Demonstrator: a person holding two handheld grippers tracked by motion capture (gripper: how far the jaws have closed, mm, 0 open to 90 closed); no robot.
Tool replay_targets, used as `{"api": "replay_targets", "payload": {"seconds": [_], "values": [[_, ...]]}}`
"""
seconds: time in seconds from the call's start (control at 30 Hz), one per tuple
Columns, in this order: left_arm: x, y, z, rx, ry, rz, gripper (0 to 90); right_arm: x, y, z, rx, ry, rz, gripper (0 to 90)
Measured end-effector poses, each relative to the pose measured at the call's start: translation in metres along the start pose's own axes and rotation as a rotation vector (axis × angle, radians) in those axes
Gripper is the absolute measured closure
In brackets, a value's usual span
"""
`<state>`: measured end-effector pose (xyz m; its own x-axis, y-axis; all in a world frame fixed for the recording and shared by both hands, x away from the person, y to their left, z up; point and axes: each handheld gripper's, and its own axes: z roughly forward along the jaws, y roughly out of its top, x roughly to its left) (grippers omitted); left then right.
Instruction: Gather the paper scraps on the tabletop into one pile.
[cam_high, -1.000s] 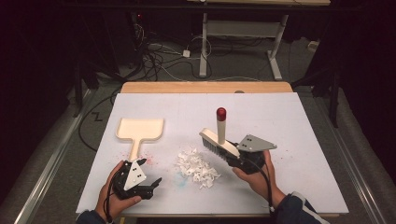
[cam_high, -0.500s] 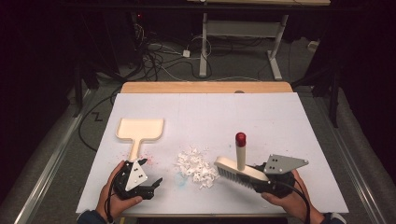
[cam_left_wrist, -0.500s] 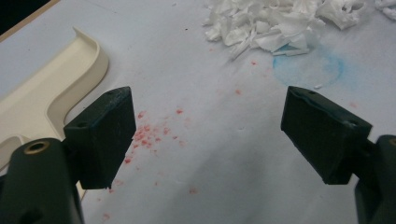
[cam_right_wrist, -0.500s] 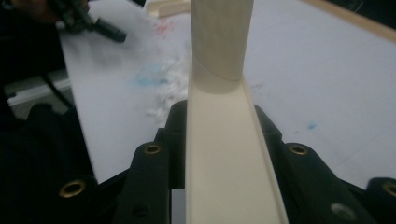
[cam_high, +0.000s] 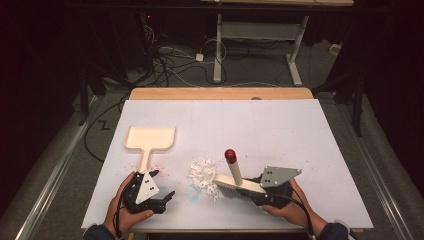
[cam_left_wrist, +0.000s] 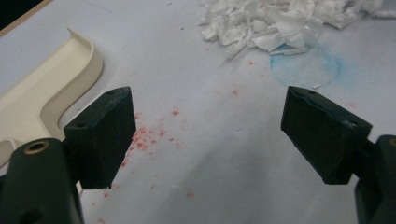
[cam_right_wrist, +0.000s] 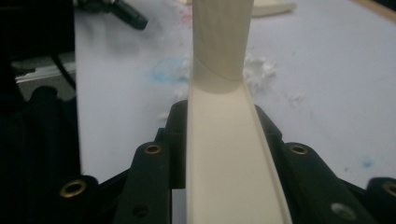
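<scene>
A cream brush (cam_high: 239, 184) with a red-tipped handle (cam_high: 230, 155) stands bristles-down on the white table (cam_high: 280, 130), just right of a pile of white paper shreds (cam_high: 203, 174). My right gripper (cam_high: 256, 193) is shut on the brush's back (cam_right_wrist: 223, 140), and the shreds (cam_right_wrist: 259, 68) lie beyond it. A cream dustpan (cam_high: 150, 138) lies flat at the left, its handle pointing toward my left gripper (cam_high: 163, 184). That left gripper (cam_left_wrist: 205, 135) is open and holds nothing, with the dustpan (cam_left_wrist: 51, 88) at its left and the shreds (cam_left_wrist: 280, 23) ahead.
A blue stain (cam_left_wrist: 306, 70) and red specks (cam_left_wrist: 149, 137) mark the table near the pile. A wooden strip (cam_high: 220, 93) runs along the far edge. Cables (cam_high: 170, 65) and a desk frame (cam_high: 255, 45) stand on the floor beyond.
My right gripper has carried the brush from behind the pile toward the near edge, ending low at the pile's right side. The left gripper and the dustpan have stayed put.
</scene>
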<state>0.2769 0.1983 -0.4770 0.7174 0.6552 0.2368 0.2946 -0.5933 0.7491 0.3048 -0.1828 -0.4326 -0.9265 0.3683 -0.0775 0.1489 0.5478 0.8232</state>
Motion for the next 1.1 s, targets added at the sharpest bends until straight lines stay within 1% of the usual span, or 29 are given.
{"api": "replay_targets", "payload": {"seconds": [0.03,0.07,0.13,0.17,0.23,0.27,0.37,0.47,0.57,0.63,0.7,0.73,0.77,0.8,0.87,0.93,1.0,1.1], "values": [[0.000,0.000,0.000,0.001,-0.001,0.001,17.0,-0.002,0.003,0.003,-0.010,-0.006,0.001,67.7],[0.000,0.000,0.000,0.002,-0.001,0.002,17.0,-0.005,0.006,0.006,-0.019,0.000,0.002,67.7],[0.000,0.000,0.000,0.005,-0.002,0.004,17.0,-0.008,0.011,0.011,-0.037,-0.007,-0.008,67.7],[0.000,0.000,0.001,0.005,-0.002,0.004,17.0,-0.009,0.012,0.013,-0.037,-0.001,-0.006,67.7],[0.000,-0.001,0.000,0.007,-0.002,0.001,17.0,-0.009,0.014,0.016,-0.041,-0.007,-0.007,67.6],[0.000,-0.001,0.000,0.005,-0.001,0.000,17.0,-0.009,0.014,0.015,-0.036,0.000,-0.006,67.6],[0.000,-0.002,-0.002,0.003,0.004,0.004,17.0,-0.008,0.013,0.006,-0.045,0.007,-0.005,67.6],[0.000,-0.002,-0.002,0.001,0.006,0.000,17.0,-0.004,0.014,-0.011,-0.079,0.006,-0.001,67.6],[-0.001,-0.001,-0.002,0.002,0.011,0.002,17.0,0.001,0.015,-0.025,-0.111,0.026,0.001,67.6],[0.000,0.000,-0.003,0.000,0.019,0.002,17.0,0.007,0.015,-0.028,-0.125,0.062,0.004,67.6],[0.002,0.000,-0.005,-0.005,0.040,0.003,17.0,0.015,0.014,-0.022,-0.121,0.102,0.008,67.6],[0.004,-0.001,-0.008,-0.020,0.046,-0.015,17.0,0.017,0.014,-0.018,-0.114,0.119,0.003,67.6],[0.006,-0.001,-0.009,-0.029,0.050,-0.028,17.0,0.022,0.012,-0.011,-0.092,0.138,-0.009,67.6],[0.008,-0.001,-0.010,-0.035,0.053,-0.037,17.0,0.025,0.011,-0.004,-0.072,0.139,-0.025,67.6],[0.008,-0.001,-0.010,-0.034,0.050,-0.038,17.0,0.027,0.007,0.007,-0.046,0.146,-0.032,67.6],[0.007,-0.001,-0.008,-0.027,0.043,-0.029,17.0,0.025,0.005,0.017,-0.034,0.141,-0.032,67.6],[0.006,0.000,-0.006,-0.023,0.036,-0.024,17.0,0.018,0.006,0.022,-0.041,0.116,-0.025,67.6],[0.005,-0.001,-0.005,-0.014,0.031,-0.019,17.0,0.007,0.009,0.027,-0.049,0.067,-0.033,67.6]]}}
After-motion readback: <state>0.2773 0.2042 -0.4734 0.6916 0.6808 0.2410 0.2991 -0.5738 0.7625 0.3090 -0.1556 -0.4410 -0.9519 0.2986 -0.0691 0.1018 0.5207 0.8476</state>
